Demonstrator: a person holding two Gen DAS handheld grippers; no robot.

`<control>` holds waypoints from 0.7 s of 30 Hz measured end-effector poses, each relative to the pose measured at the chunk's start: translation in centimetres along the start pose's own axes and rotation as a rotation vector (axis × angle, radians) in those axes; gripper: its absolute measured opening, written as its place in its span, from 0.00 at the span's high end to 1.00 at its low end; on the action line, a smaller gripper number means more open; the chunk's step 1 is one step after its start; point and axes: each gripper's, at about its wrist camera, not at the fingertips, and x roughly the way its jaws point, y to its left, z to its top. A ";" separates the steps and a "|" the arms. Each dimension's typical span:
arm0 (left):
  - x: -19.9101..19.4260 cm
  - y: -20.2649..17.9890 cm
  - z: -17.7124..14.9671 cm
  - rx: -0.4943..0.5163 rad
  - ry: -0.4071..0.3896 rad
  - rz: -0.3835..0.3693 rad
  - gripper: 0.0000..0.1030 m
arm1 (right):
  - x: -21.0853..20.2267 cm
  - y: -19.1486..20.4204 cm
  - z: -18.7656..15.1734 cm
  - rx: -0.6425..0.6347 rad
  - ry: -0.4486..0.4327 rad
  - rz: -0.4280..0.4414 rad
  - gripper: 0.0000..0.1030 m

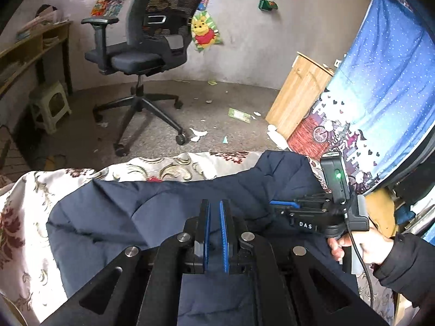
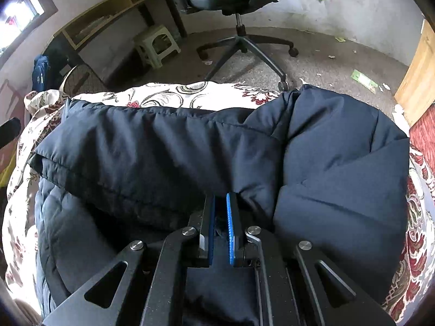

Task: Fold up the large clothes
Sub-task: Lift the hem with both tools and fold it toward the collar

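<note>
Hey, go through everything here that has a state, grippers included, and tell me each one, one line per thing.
Navy padded jacket: lying on the floral bedspread, folded over itself in puffy layers.
Left gripper: shut, over the jacket; whether it pinches fabric cannot be told.
Right gripper: shut, tips at a fold of the jacket; a grip cannot be told.
Office chair: upright, unoccupied.
Green light on the right gripper: lit.

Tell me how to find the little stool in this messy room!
Start at the big black office chair on the grey floor, then look left to the wooden desk along the wall. The stool is tucked beside the desk's leg. It is pale green plastic, low and boxy, the only light-coloured seat there.
</note>
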 end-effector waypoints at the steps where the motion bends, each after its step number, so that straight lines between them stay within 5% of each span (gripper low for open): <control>1: 0.6 -0.1 0.0 0.005 0.022 0.013 0.94 | 0.0 -0.1 0.0 0.005 0.000 0.004 0.94; 5: 5.1 -0.3 -0.6 0.051 0.208 0.080 0.94 | -0.1 -0.8 0.2 0.029 0.022 0.043 0.94; 9: 10.2 0.9 -1.8 0.052 0.390 0.165 0.94 | 0.8 -0.1 1.0 -0.078 0.130 0.040 0.94; 16: 14.2 1.6 -1.9 0.075 0.433 0.245 0.96 | 4.8 2.4 2.5 -0.218 0.164 -0.093 0.94; 21: 14.6 2.1 -2.8 0.058 0.357 0.243 0.96 | 4.9 1.5 2.6 -0.187 0.106 -0.042 0.94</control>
